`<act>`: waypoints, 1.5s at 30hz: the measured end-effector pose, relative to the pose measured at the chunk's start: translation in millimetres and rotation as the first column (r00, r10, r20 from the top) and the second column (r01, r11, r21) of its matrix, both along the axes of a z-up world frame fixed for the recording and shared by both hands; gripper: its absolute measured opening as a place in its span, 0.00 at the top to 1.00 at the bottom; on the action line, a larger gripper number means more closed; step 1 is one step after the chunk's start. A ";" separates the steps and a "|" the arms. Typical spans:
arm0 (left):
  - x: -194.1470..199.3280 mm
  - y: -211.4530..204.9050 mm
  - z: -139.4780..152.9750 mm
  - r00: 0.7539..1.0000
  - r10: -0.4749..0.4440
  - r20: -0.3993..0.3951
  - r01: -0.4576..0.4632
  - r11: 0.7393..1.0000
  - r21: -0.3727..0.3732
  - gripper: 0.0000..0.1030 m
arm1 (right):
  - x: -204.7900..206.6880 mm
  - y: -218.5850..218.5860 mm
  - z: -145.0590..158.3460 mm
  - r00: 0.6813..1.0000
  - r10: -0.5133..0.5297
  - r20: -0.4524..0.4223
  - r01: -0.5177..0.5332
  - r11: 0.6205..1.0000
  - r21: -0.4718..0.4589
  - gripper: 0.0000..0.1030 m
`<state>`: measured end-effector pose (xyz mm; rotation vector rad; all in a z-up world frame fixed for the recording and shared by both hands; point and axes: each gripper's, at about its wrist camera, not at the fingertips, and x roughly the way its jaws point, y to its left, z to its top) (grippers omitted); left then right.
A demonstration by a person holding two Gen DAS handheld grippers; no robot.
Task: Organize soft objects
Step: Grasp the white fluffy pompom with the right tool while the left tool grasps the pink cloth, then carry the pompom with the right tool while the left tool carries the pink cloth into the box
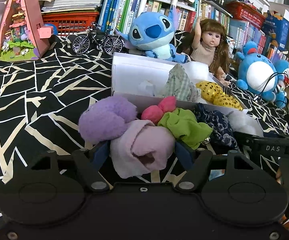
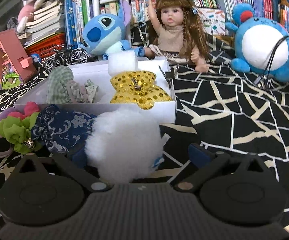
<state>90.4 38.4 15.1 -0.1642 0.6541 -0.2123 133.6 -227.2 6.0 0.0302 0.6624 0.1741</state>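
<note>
- Left wrist view: the left gripper (image 1: 142,150) is clenched on a pale pink cloth (image 1: 142,148), pinched from both sides by the blue pads, so that it can be lifted out of the pile as one bundle.
- Just beyond it, a purple fuzzy piece (image 1: 106,120), a hot-pink piece (image 1: 158,110), a green ruffled piece (image 1: 184,126) and a navy floral cloth (image 1: 216,124) are heaped against the near wall of the white box (image 1: 124,70), presumably staged there for sorting.
- Inside the box, a striped green cloth (image 1: 178,84) and a gold sequined star (image 1: 218,94) are already laid, the star at the near right corner and overhanging the rim.
- Right wrist view: the right gripper (image 2: 144,156) is spread wide around a white fluffy ball (image 2: 124,144); the right pad stands clear of it, so the ball is judged not yet gripped.
- The patterned black-and-white cloth (image 2: 234,120) covers the surface that carries everything.
</note>
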 end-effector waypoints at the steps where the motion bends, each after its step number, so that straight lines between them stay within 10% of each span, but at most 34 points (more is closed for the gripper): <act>1: 0.8 -0.8 -0.6 1.000 -0.001 0.000 0.001 1.000 0.003 0.33 | 0.3 -0.5 -0.4 1.000 -0.001 -0.001 0.001 1.000 0.001 0.00; 21: 7.8 -9.3 -6.5 1.000 0.002 0.004 -0.002 0.999 0.042 0.32 | 8.6 2.5 -1.0 0.997 0.058 -0.042 -0.060 0.997 -0.052 0.00; 29: 6.0 -9.7 -5.3 1.000 -0.010 0.007 0.010 0.999 0.044 0.54 | 9.8 1.4 -0.2 0.997 0.069 -0.046 -0.071 0.996 -0.051 0.02; 45: -9.1 -12.9 12.1 0.998 -0.018 0.052 0.015 0.998 0.057 0.67 | -8.3 12.4 6.0 0.993 0.118 0.012 -0.117 0.992 -0.046 0.34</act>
